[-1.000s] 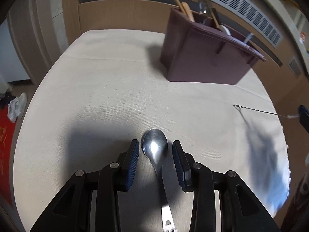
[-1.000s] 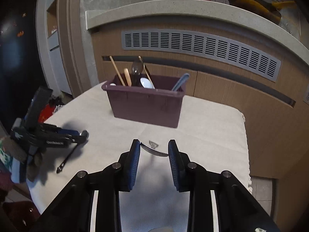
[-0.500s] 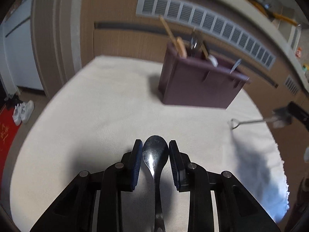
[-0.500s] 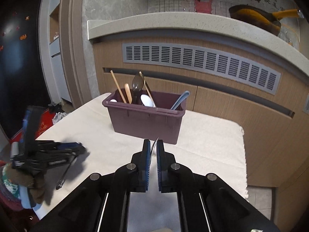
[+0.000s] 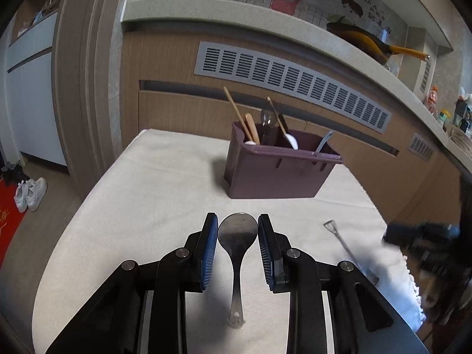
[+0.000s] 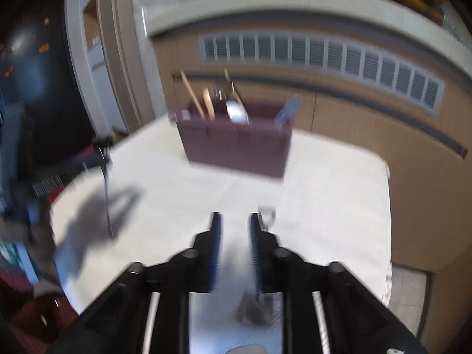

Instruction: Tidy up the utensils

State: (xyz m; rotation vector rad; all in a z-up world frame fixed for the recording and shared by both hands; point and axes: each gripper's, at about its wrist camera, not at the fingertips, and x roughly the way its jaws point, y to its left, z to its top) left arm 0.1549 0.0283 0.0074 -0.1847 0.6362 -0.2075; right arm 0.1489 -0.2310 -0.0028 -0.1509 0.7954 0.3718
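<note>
Step in hand: carrying utensils to the purple caddy (image 5: 280, 174), which stands on the cloth-covered bench (image 5: 147, 194) at its far side, by the cabinet wall. It already holds chopsticks, a few spoons and a blue-handled piece, all upright or leaning.

Left gripper (image 5: 237, 236): fingers closed on the steel spoon (image 5: 237, 236), pads touching both edges of the bowl; handle hangs back toward the camera, below the fingers. Spoon looks lifted off the bench, on the near side of the caddy, roughly in line w/ its left half.

Right gripper (image 6: 233, 233): view is badly motion-blurred. A gap shows between the fingers, and a slim metal utensil (image 6: 265, 215) w/ a loop end sits against the right finger. Can't tell if it's pinched or slipping, so finger state is unclear. In the left view the same utensil (image 5: 339, 240) pokes out of the blurred right gripper, near and to the right of the caddy.

Judgement: pick-up phase looks done for both; transport is the step now.

Next move calls for:
- bring the spoon over the caddy rim, tip it handle-down into a free compartment, then open.
- avoid the chopsticks leaning at the caddy's left end.
- right side: check the hold on the thin utensil before going over the rim; risk it drops short, onto the bench in front of the caddy.
</note>
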